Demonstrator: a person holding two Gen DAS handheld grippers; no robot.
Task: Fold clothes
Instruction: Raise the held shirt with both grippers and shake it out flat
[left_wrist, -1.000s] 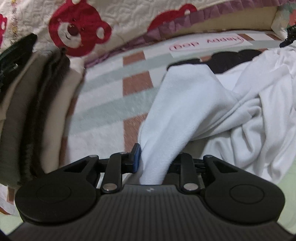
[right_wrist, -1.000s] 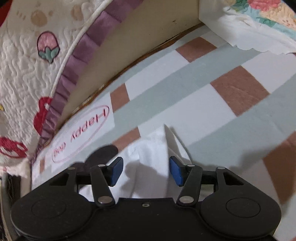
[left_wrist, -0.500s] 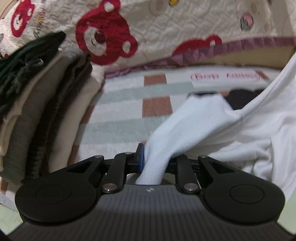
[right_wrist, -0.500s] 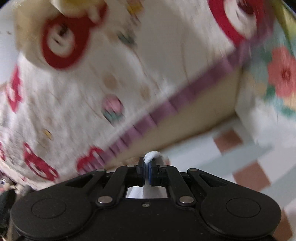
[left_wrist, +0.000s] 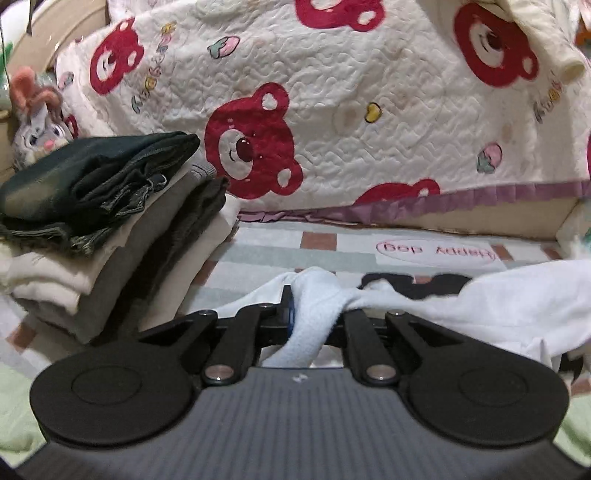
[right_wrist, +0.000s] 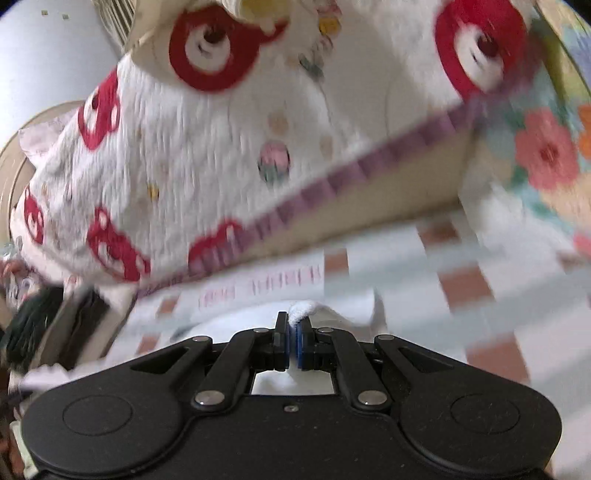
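A white fleece garment (left_wrist: 498, 306) is stretched above the checked bedsheet (left_wrist: 258, 254). My left gripper (left_wrist: 314, 314) is shut on one bunched end of it, and the cloth runs off to the right. In the right wrist view my right gripper (right_wrist: 294, 332) is shut on another edge of the white garment (right_wrist: 236, 321), a small fold poking out above the blue pads. That view is blurred by motion.
A stack of folded clothes (left_wrist: 110, 229), dark on top and beige below, stands at the left. A quilt with red bears (left_wrist: 332, 110) rises behind the bed. A plush toy (left_wrist: 37, 118) sits far left. A floral pillow (right_wrist: 546, 155) lies at the right.
My right gripper has closed on the garment's edge and lifted it. Both grippers have risen and tilted up, pulling the cloth off the sheet and taut between them.
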